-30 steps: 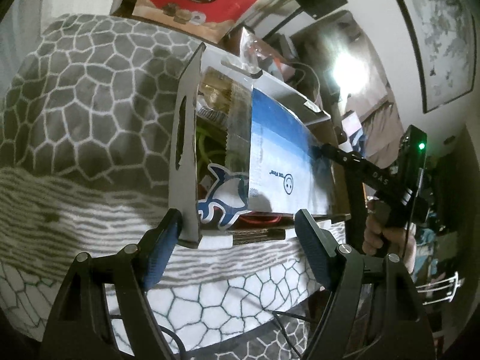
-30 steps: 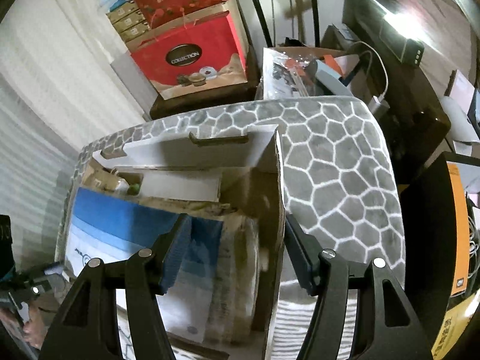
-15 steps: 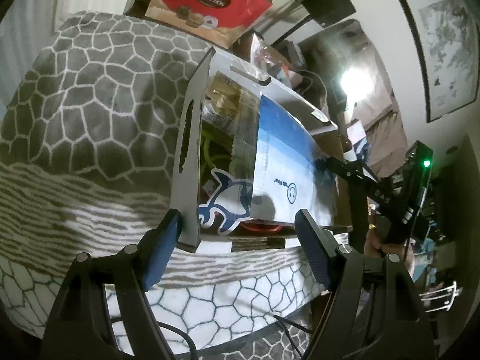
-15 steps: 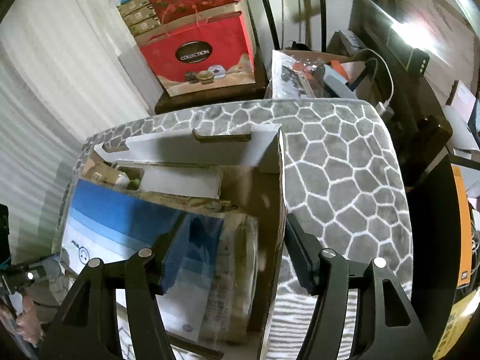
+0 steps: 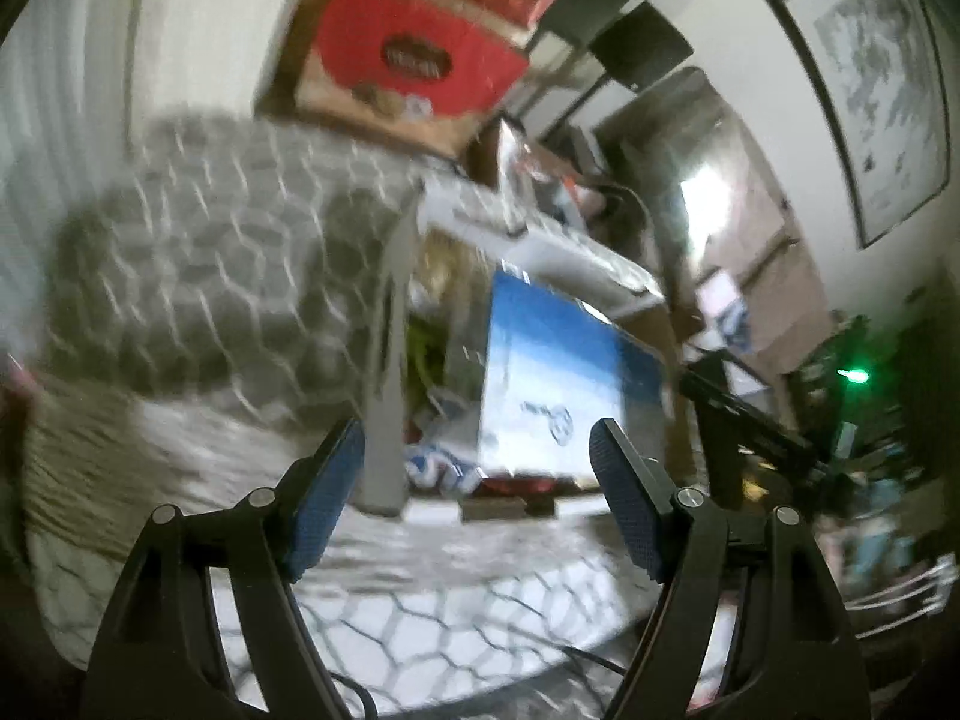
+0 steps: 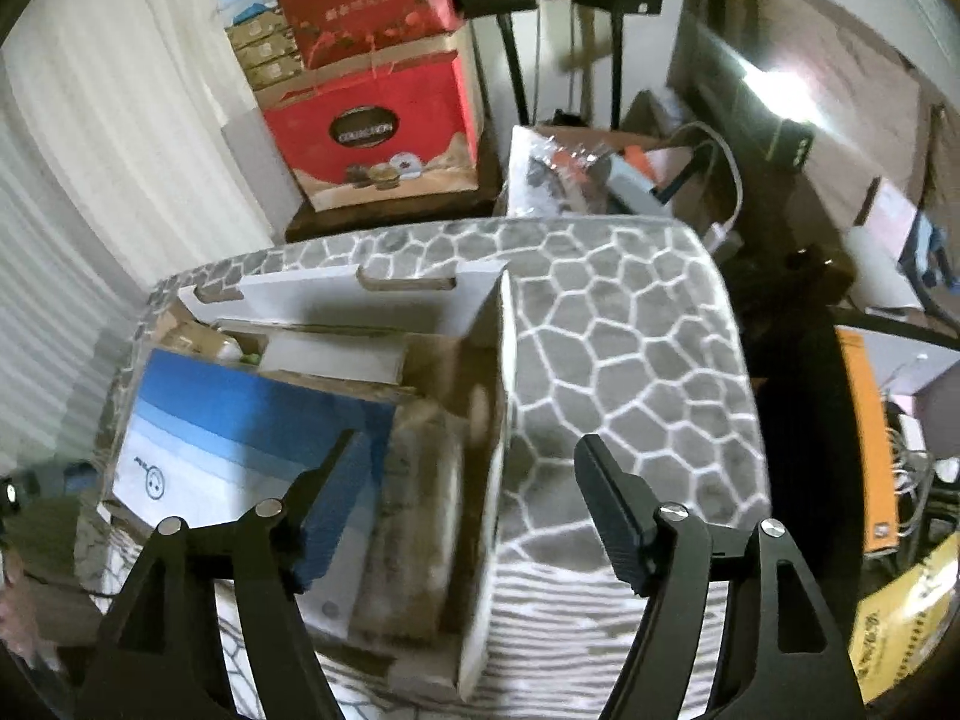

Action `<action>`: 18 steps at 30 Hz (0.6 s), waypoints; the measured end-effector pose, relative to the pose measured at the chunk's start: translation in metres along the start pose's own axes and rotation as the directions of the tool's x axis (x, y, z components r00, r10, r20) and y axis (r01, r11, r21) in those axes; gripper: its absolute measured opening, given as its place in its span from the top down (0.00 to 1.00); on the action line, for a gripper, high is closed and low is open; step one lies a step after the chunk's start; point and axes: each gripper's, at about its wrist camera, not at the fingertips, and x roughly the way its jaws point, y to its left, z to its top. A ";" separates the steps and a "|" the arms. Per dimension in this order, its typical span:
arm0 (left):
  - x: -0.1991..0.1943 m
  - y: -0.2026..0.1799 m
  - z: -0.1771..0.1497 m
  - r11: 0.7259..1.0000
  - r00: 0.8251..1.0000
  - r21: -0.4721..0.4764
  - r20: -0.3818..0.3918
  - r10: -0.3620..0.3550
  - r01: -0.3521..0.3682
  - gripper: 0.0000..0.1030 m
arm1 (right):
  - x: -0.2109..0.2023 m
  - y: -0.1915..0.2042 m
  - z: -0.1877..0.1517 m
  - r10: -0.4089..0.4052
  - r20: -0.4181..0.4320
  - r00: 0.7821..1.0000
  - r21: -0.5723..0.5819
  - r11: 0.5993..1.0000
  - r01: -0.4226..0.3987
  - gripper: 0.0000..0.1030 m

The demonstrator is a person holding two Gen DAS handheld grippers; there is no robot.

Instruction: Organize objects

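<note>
both claws gape over grey honeycomb blanket, red gift boxes behind.

Bed with an open box on it

A grey blanket with a white honeycomb pattern, striped towards the near edge, covers the bed. An open cardboard box, white flaps upright, sits directly on it. In the left wrist view, which is blurred, the box rests on the same cover.

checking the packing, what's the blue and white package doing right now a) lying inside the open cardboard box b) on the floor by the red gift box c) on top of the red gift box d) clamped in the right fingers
a: the blue and white package lies inside the open cardboard box on the grey patterned blanket.
</note>
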 end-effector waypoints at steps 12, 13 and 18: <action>0.066 -0.043 0.007 0.913 0.946 0.284 -0.058 0.320 -0.292 0.28 | -0.005 0.016 -0.006 -0.042 0.008 0.999 -0.055 0.998 0.042 0.22; 0.067 -0.040 0.004 0.912 0.944 0.287 -0.065 0.324 -0.294 0.28 | 0.000 0.017 -0.006 -0.035 -0.004 0.999 -0.054 0.998 0.034 0.22; 0.067 -0.031 -0.003 0.913 0.939 0.278 -0.083 0.332 -0.299 0.28 | 0.024 0.026 -0.001 -0.022 -0.050 0.998 -0.060 0.998 0.019 0.22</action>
